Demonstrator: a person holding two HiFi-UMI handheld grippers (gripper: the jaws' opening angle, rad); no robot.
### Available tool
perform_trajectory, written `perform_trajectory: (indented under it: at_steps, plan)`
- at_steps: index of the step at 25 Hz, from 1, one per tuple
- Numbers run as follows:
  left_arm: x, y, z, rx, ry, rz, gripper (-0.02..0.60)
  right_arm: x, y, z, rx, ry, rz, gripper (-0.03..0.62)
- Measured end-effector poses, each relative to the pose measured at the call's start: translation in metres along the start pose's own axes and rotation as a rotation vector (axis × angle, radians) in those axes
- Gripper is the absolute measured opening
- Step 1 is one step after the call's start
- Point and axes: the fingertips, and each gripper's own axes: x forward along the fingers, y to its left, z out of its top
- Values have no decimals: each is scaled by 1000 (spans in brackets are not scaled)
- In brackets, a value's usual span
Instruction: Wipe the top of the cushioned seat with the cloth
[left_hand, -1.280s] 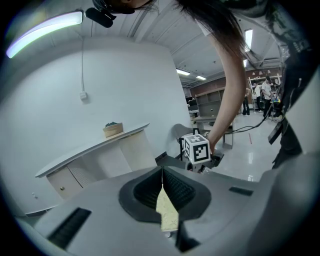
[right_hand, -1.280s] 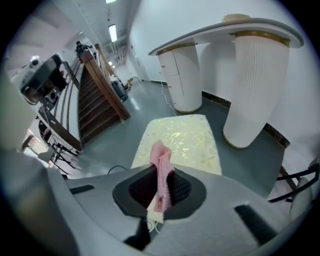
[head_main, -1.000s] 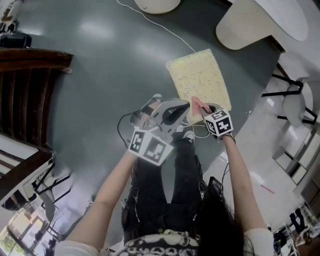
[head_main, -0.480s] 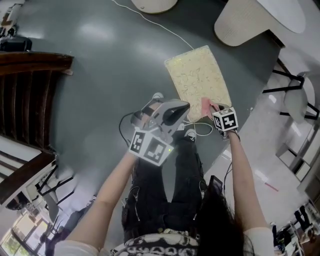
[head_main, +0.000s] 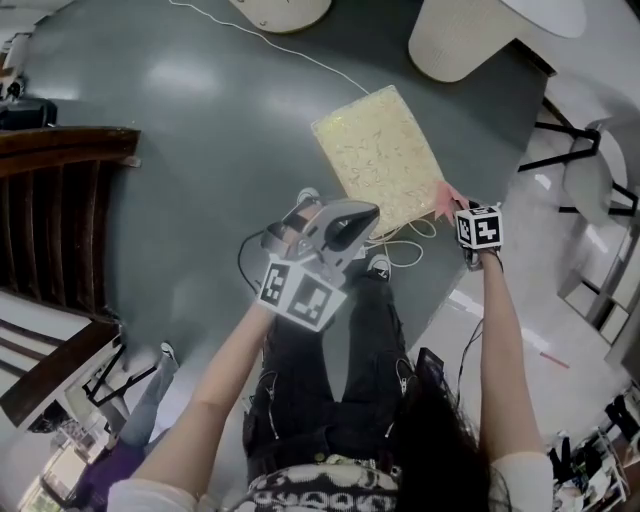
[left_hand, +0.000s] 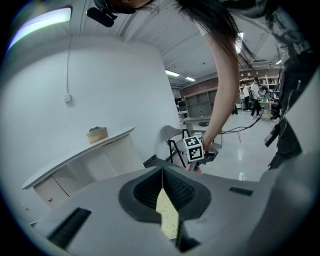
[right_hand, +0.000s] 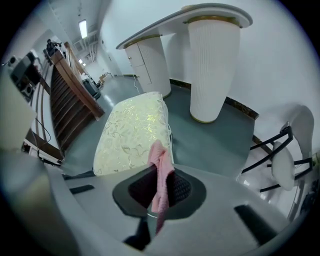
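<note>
The cushioned seat (head_main: 378, 160) is a cream oblong with a pale leaf pattern, standing on the grey floor. My right gripper (head_main: 454, 201) is at the seat's near right corner, shut on a pink cloth (head_main: 446, 192). In the right gripper view the cloth (right_hand: 160, 175) hangs between the jaws, with the seat (right_hand: 131, 131) ahead and to the left. My left gripper (head_main: 366, 214) hovers just short of the seat's near end, jaws shut with nothing in them. The seat (left_hand: 168, 216) shows as a sliver below them.
A white cable (head_main: 290, 45) runs over the floor to the seat and coils (head_main: 402, 246) at its near end. Two white fluted pedestals (head_main: 455, 35) stand beyond it. Dark wooden furniture (head_main: 60, 190) is at the left, a black-legged chair (head_main: 590, 180) at the right.
My right gripper has carried the pink cloth to the right, from the seat's near end to its near right corner. The left gripper has stayed put.
</note>
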Motion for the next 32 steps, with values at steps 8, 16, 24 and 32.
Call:
perform_trajectory:
  at_steps: [8, 16, 24, 32]
  plan:
    - [10, -6, 29, 30, -22, -9, 8, -43, 10, 16, 17, -98, 29, 8]
    - [2, -32, 83, 57, -31, 28, 8, -144, 27, 22, 22, -269, 84, 8]
    - [-42, -66, 161, 11, -13, 112, 8, -260, 69, 10, 23, -391, 158, 8]
    - [-83, -92, 217, 13, -6, 118, 8, -341, 113, 11, 62, -517, 218, 8]
